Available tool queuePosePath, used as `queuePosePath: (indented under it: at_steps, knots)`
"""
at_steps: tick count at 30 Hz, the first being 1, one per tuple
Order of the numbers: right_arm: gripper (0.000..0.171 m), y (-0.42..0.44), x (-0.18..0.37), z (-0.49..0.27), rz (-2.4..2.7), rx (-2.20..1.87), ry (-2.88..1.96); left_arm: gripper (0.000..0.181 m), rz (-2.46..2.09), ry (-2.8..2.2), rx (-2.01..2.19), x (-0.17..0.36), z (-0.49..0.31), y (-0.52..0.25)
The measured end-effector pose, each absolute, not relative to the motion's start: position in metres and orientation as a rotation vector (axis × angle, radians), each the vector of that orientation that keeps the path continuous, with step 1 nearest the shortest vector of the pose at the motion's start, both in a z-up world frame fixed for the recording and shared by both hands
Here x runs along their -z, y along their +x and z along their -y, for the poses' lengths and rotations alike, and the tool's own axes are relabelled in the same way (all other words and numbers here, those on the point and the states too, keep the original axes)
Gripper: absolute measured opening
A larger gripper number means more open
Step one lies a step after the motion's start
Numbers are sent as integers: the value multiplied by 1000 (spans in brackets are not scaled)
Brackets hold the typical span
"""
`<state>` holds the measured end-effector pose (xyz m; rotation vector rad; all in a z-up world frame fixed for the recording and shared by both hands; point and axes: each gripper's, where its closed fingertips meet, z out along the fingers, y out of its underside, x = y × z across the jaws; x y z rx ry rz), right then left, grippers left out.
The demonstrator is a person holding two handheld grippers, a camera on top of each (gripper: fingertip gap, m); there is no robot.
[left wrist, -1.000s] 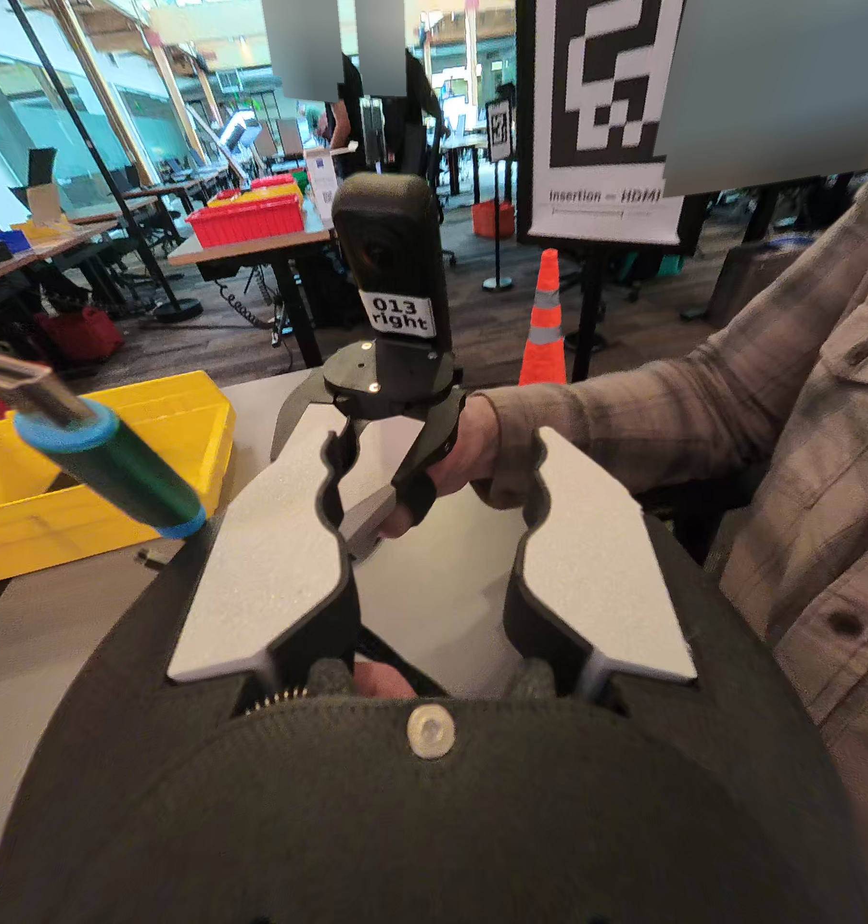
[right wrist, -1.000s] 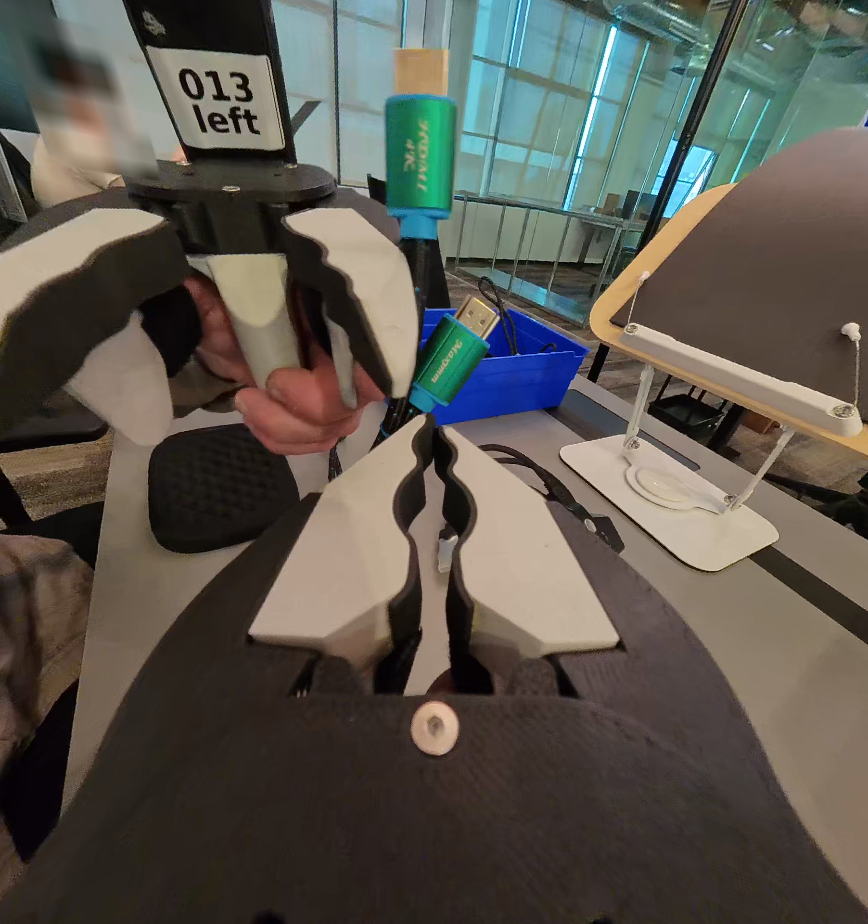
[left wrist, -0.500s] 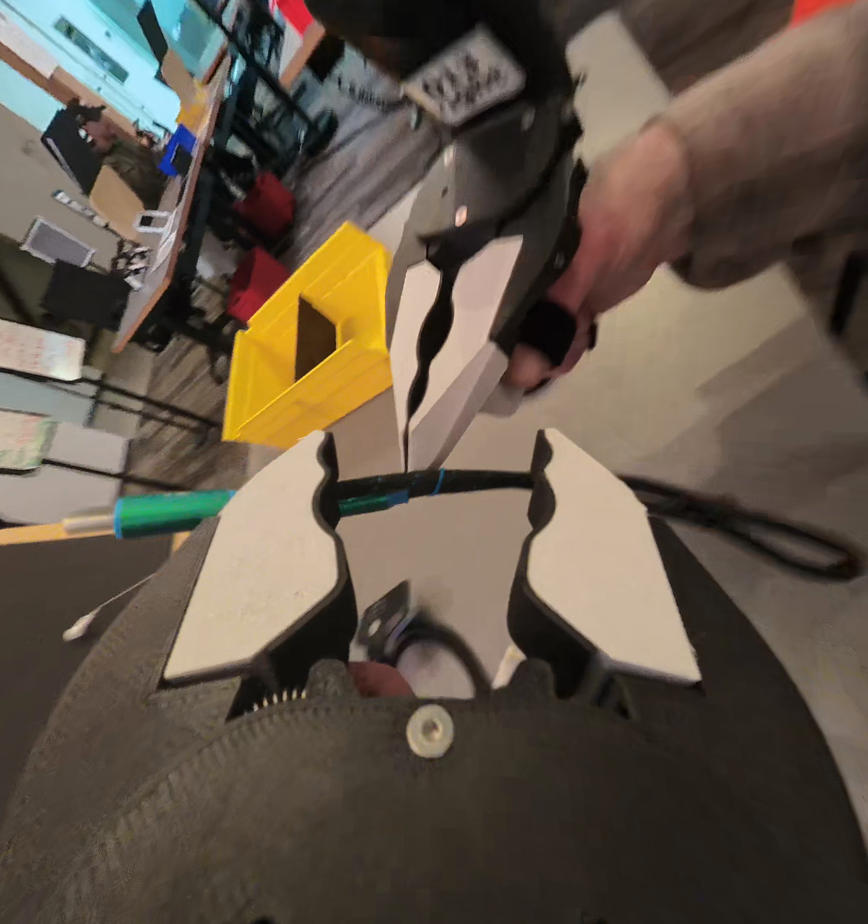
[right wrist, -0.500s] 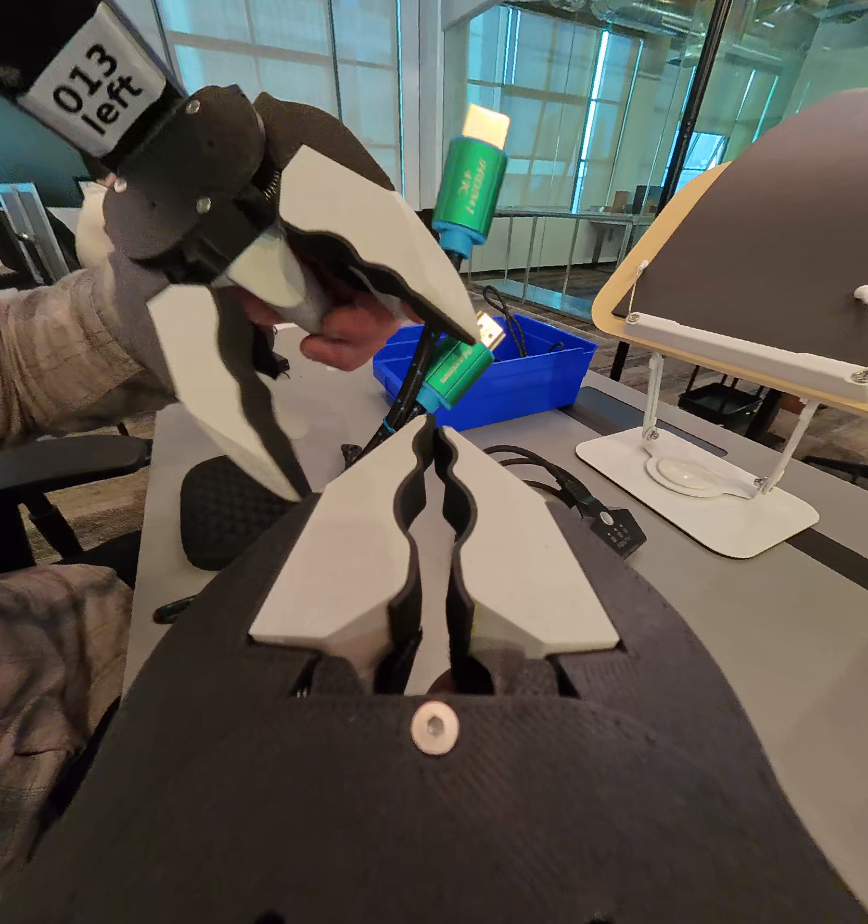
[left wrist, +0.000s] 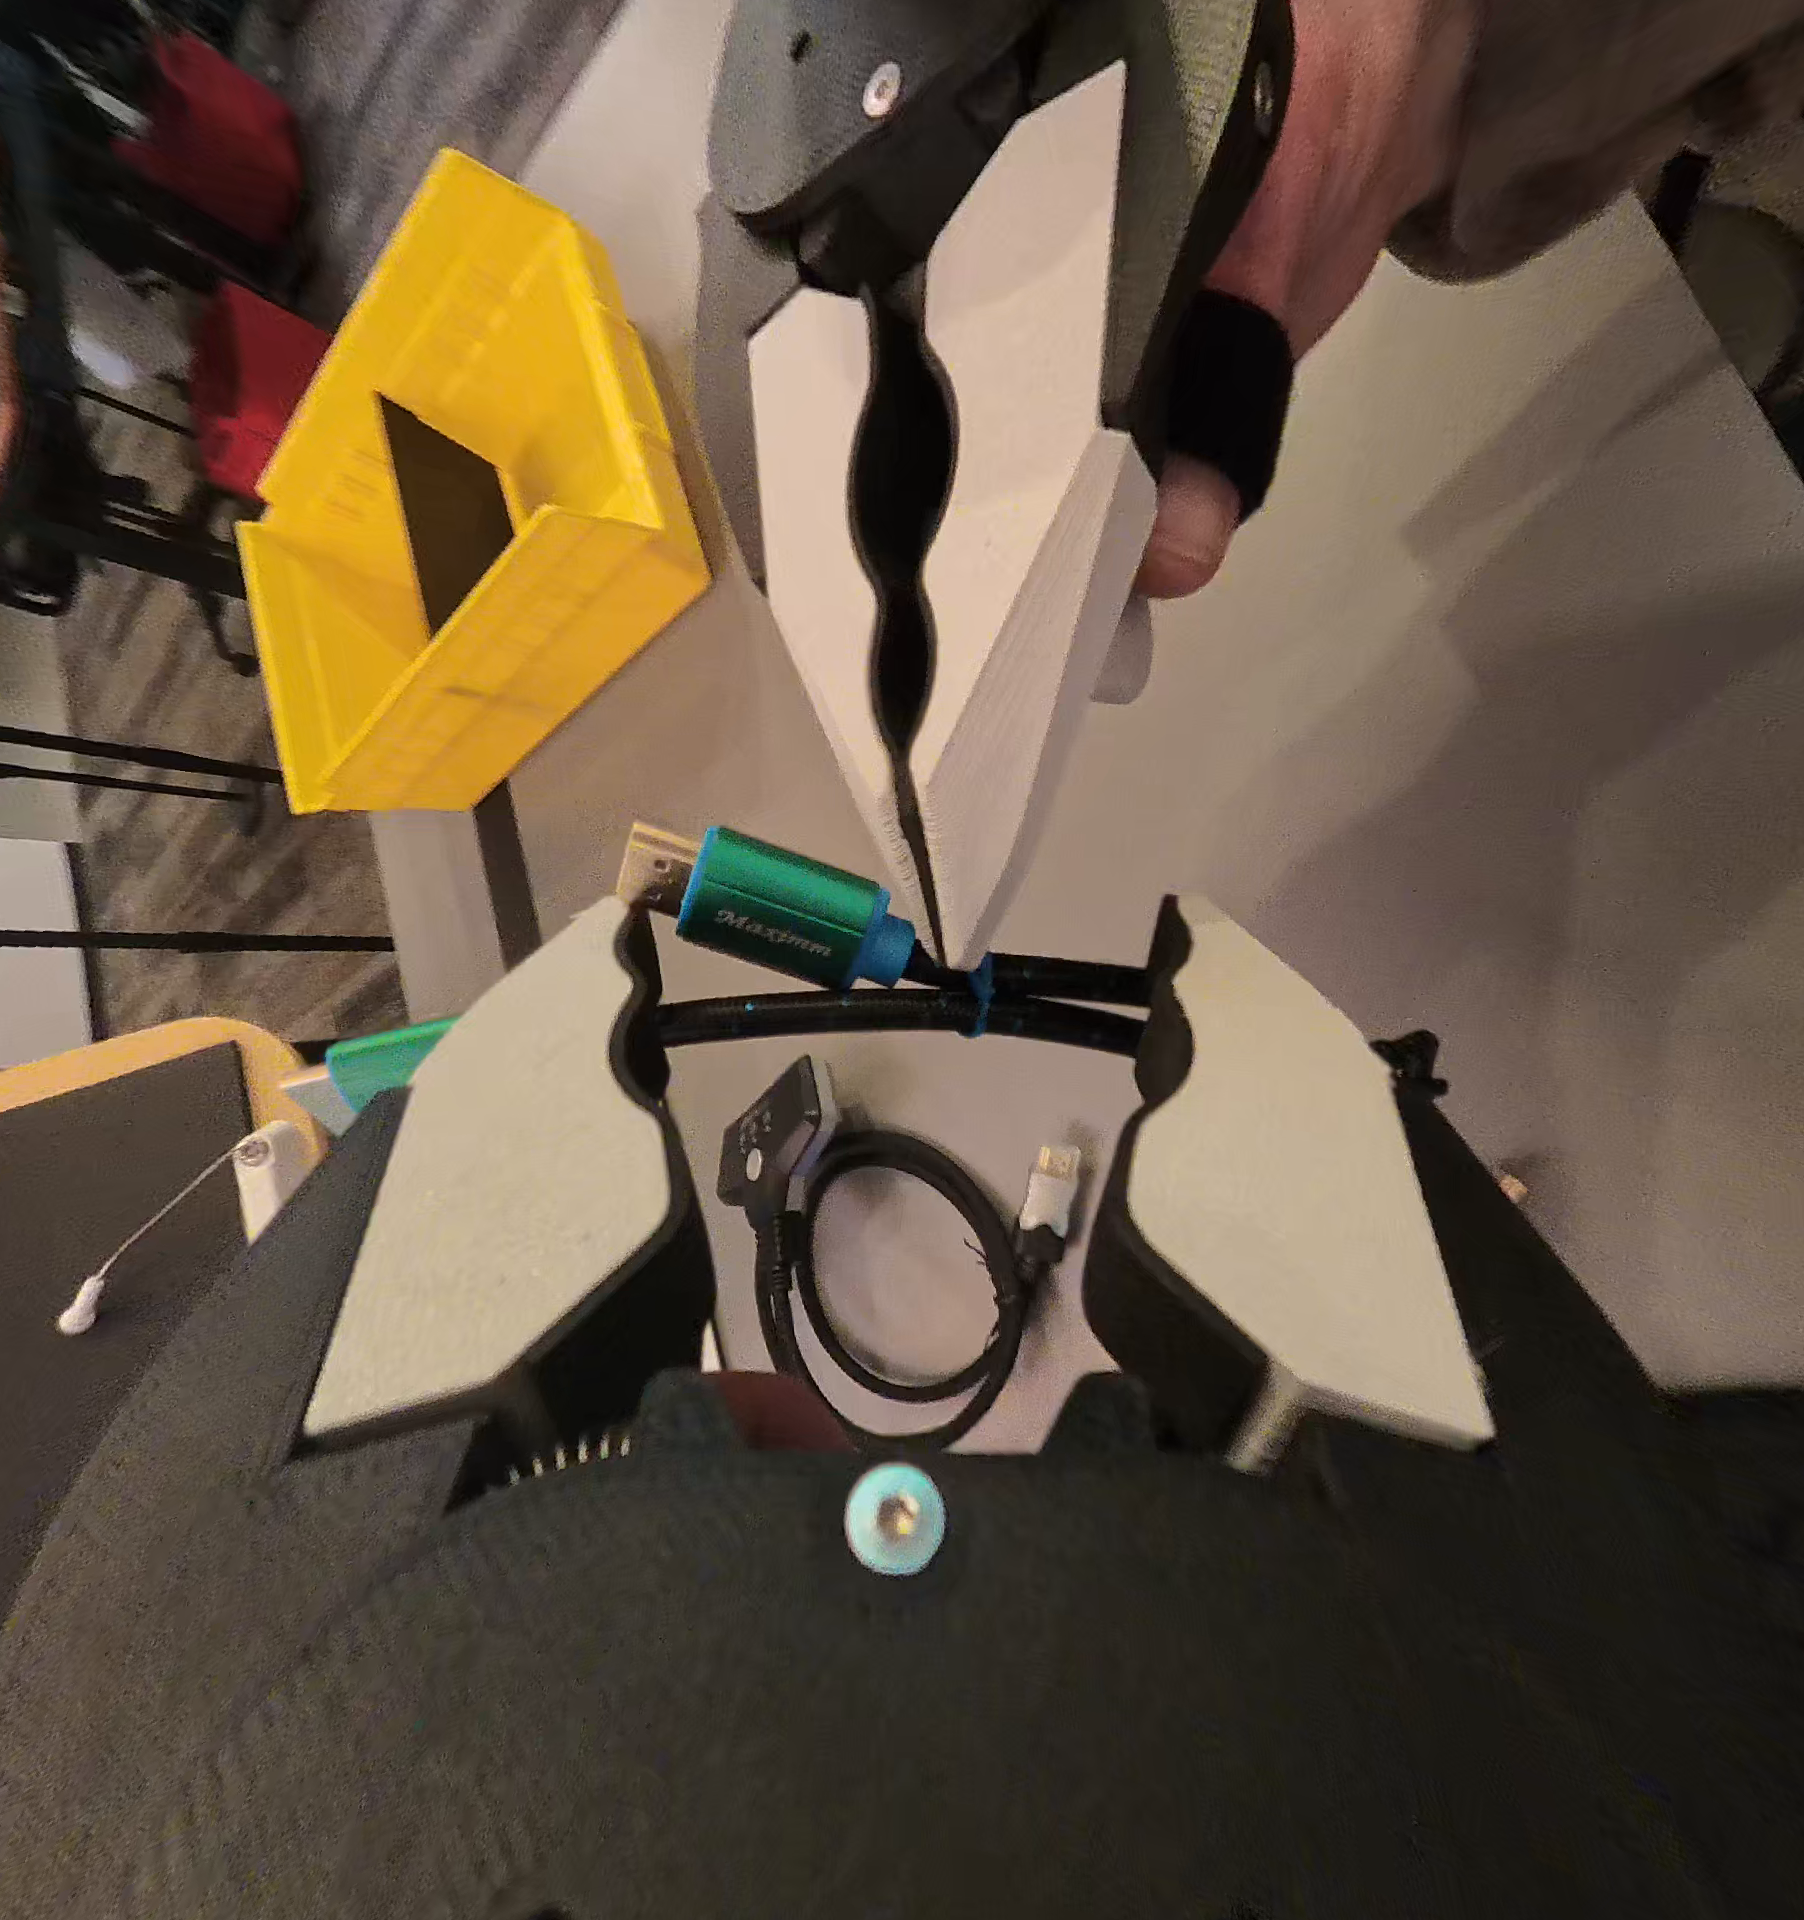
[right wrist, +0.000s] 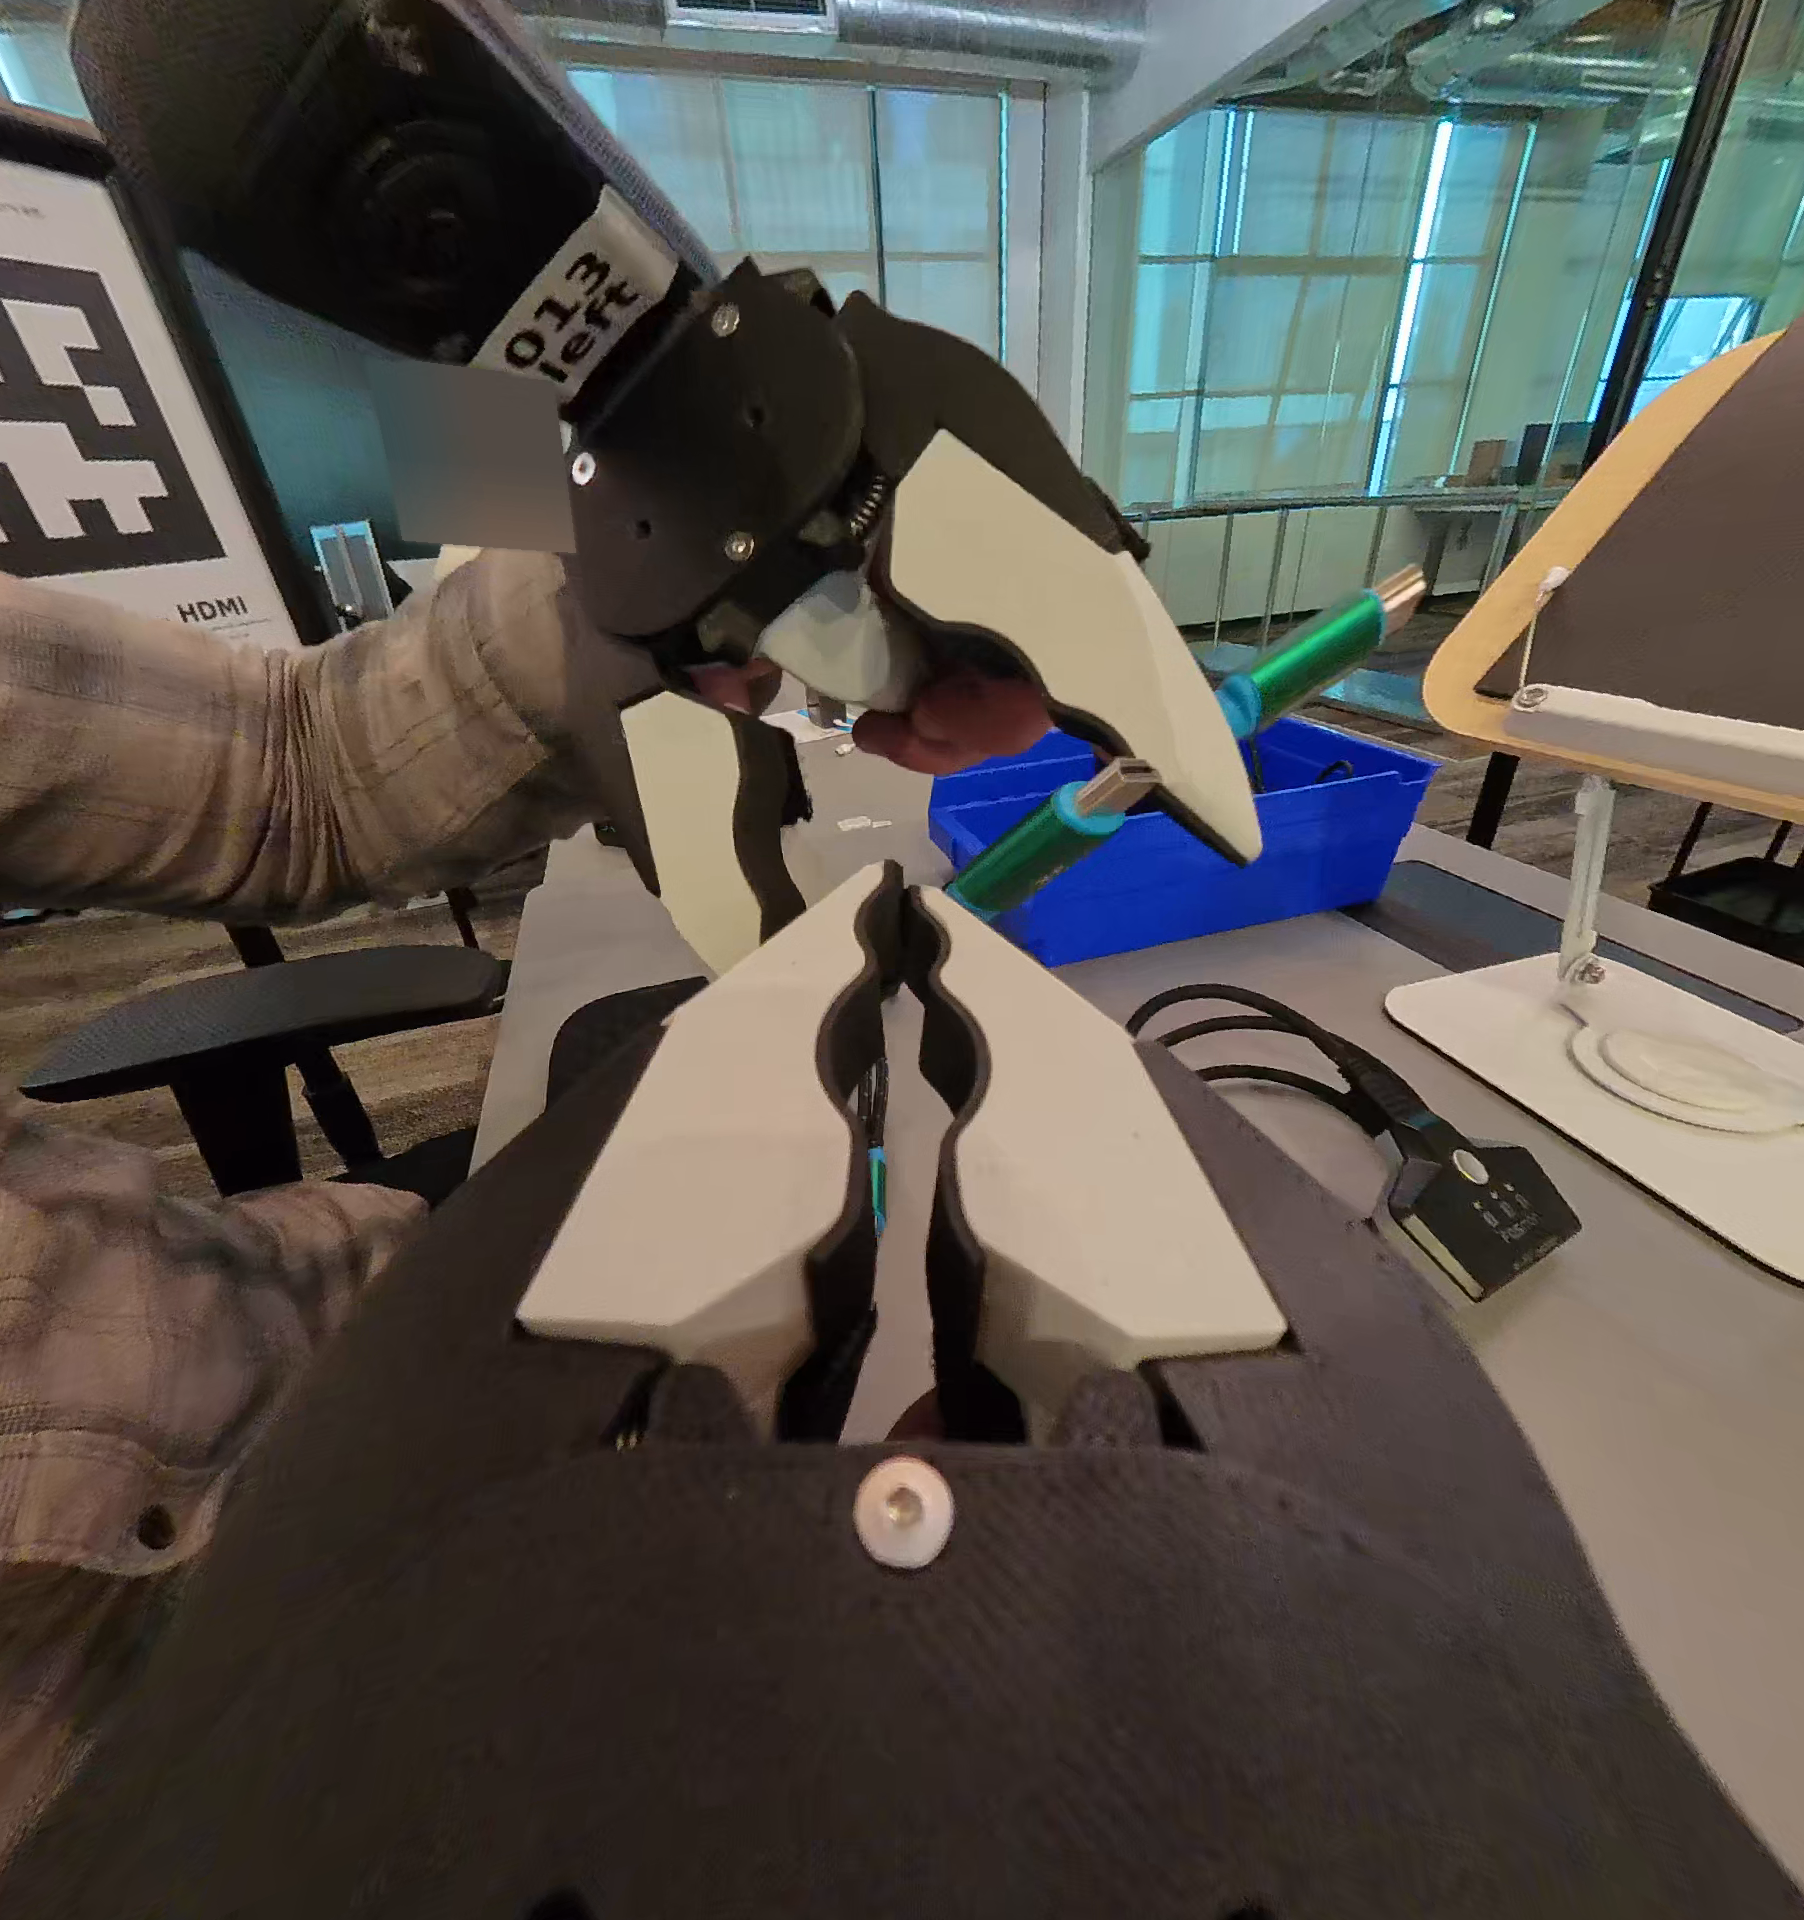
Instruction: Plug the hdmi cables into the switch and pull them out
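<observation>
My right gripper [right wrist: 893, 888] is shut on two black HDMI cables [left wrist: 846, 1006] bound by a blue tie, just behind one green plug [left wrist: 778, 914]. The second green plug [left wrist: 384, 1070] is partly hidden by my left finger. Both plugs [right wrist: 1033, 842] stick out to the right in the right wrist view. My left gripper [left wrist: 898, 971] is open, and the cables cross between its fingertips without being gripped. Its fingers [right wrist: 1064, 644] show above the right gripper. The small black switch [left wrist: 778, 1127] lies on the grey table [left wrist: 1500, 727] with its own coiled lead, and it also shows in the right wrist view [right wrist: 1480, 1216].
A yellow bin [left wrist: 462, 540] sits at the table edge. A blue bin [right wrist: 1189, 862] stands behind the plugs. A dark board on a white stand [right wrist: 1656, 1070] is at the right. A person's sleeve [right wrist: 254, 727] and a black chair armrest [right wrist: 254, 1008] are at the left. Left and right tips are no more than a few centimetres apart.
My left gripper has tipped down over the table and come around the cables, still open. My right gripper stays shut on them. The plugs have swung from upright to sideways.
</observation>
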<state>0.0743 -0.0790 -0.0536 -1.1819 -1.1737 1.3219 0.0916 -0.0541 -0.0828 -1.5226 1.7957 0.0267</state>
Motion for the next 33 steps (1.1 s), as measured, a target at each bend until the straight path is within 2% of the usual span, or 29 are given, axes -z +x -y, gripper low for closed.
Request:
queuePosePath:
  at_steps: [7,14,18,22,28,33]
  knots:
    - [0,85,37,81,1094,-1480,-1115,101,-1843,-1500,69,66,63,98]
    - [0,98,25,83,1066,-1587,-1063,112,-1940,-1553,98,71,75,85]
    - [0,106,20,88,1083,-1645,-1035,102,-2022,-1502,-76,88,68,78]
    - [0,106,14,95,1090,-1673,-1005,83,-2022,-1460,-93,107,65,88]
    - [0,101,10,91,1039,-1632,-1012,59,-2000,-1456,164,133,82,117]
    - [0,98,21,67,1003,-1416,-1114,53,-1970,-1390,540,139,125,154]
